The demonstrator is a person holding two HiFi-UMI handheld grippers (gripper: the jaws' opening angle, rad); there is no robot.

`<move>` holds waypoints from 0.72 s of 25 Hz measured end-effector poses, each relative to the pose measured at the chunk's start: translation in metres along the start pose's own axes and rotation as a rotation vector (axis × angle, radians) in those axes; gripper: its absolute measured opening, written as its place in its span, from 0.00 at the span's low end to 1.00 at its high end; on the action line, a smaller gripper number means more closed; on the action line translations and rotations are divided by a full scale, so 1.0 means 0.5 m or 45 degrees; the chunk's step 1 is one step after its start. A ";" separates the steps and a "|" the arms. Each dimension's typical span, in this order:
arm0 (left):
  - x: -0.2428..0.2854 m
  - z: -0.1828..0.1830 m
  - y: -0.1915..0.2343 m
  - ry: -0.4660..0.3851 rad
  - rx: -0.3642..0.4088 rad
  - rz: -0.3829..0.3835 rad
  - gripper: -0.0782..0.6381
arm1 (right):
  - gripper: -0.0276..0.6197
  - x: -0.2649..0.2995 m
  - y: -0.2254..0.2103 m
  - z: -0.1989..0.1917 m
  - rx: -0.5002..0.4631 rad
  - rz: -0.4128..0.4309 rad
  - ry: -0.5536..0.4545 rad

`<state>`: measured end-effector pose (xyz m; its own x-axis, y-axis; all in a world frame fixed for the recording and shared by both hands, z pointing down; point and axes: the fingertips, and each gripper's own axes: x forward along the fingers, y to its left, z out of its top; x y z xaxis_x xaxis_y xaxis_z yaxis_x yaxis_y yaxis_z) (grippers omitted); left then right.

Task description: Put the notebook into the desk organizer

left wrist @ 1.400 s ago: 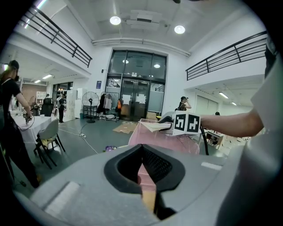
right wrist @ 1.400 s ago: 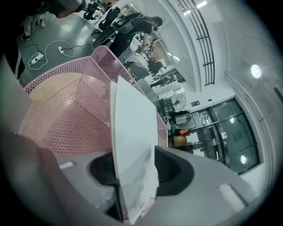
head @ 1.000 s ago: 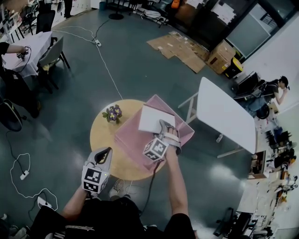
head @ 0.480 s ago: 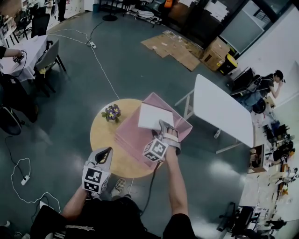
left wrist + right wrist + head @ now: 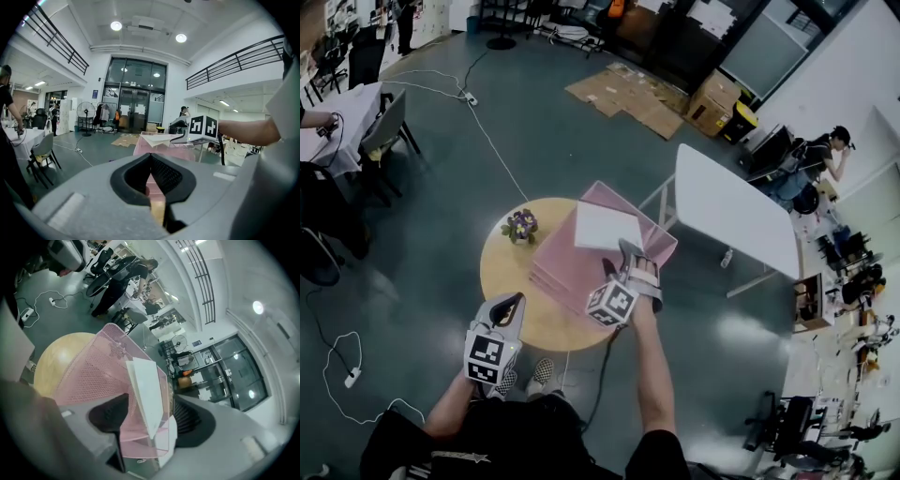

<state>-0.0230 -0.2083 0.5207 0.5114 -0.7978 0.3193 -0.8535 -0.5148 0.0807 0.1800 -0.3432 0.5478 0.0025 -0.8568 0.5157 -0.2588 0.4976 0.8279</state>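
A white notebook (image 5: 607, 227) hangs over the pink mesh desk organizer (image 5: 565, 267), which stands on a round yellow table (image 5: 502, 272). My right gripper (image 5: 623, 255) is shut on the notebook's near edge. In the right gripper view the notebook (image 5: 147, 394) sits edge-on between the jaws of that gripper (image 5: 150, 420), above the organizer's shelves (image 5: 93, 376). My left gripper (image 5: 508, 307) hovers at the table's near left edge, shut and holding nothing. The left gripper view shows its closed pads (image 5: 152, 180), with the notebook (image 5: 157, 138) and organizer (image 5: 164, 149) beyond them.
A small pot of purple flowers (image 5: 521, 227) stands on the table left of the organizer. A white rectangular table (image 5: 731, 220) stands to the right. Cables run over the grey floor (image 5: 356, 375), and flattened cardboard (image 5: 623, 94) lies further back.
The head view has drifted a little. The right gripper still holds the notebook over the organizer, perhaps slightly further back. The left gripper has stayed put.
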 end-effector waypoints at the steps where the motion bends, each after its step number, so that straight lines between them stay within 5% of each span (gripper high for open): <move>1: -0.004 0.002 0.001 -0.006 0.005 -0.006 0.12 | 0.50 -0.013 -0.004 0.001 0.018 -0.015 -0.004; 18: -0.043 0.050 -0.040 -0.094 0.113 -0.186 0.12 | 0.50 -0.336 -0.042 -0.059 0.711 -0.335 -0.073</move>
<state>-0.0141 -0.1887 0.4886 0.6381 -0.7317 0.2397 -0.7591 -0.6500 0.0367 0.2135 -0.2058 0.4504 0.0873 -0.9546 0.2847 -0.7232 0.1359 0.6771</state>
